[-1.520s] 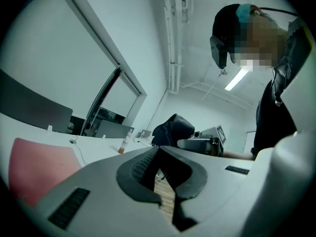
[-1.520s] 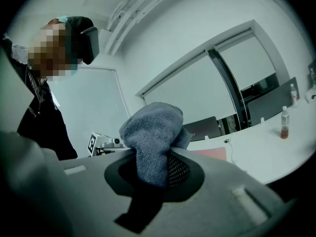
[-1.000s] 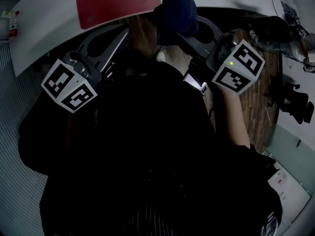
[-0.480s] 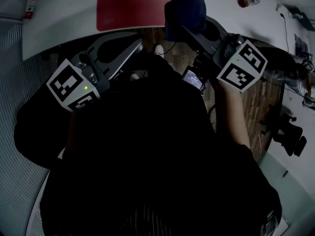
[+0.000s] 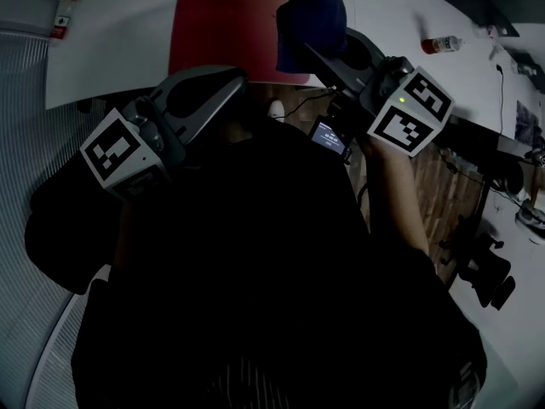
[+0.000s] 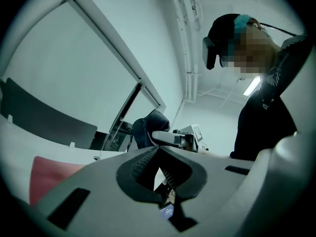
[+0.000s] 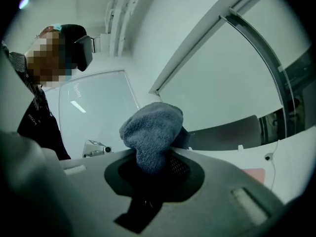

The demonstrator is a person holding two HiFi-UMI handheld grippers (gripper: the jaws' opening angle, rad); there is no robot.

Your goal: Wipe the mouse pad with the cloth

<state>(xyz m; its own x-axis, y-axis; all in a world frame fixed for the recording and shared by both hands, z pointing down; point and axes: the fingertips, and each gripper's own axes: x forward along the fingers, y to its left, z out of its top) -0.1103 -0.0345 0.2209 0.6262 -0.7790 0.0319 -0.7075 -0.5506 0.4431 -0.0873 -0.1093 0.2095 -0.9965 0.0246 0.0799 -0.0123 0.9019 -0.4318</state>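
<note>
Red rectangular mouse pad [image 5: 223,24] lies flat on the white bench [image 5: 111,41], right at its front edge, w/ nothing on it as far as the head view shows. Dark blue fleecy cloth [image 5: 311,20] is bunched up & clamped in the R claw [image 5: 322,56]. R gripper view confirms: both jaws pressed onto the wad, most of the cloth bulging out past the tips. In head view the cloth sits over the pad's right edge. Can't tell whether it touches the pad. Both gripper views look more at the wall than down, so prob. it's held above. L claw [image 5: 237,85] has its jaws together at the tips w/ nothing between them. It sits just off the bench's front edge, beside the pad's near side.

Progress, my read: cloth is in the claw & at the pad, i.e. prep done. Wiping itself not visibly begun, no contact shown. Left to do: lower cloth onto pad, sweep across the whole surface. Pad looks loose on a smooth top, so it may slide; L claw could pin it.
</note>
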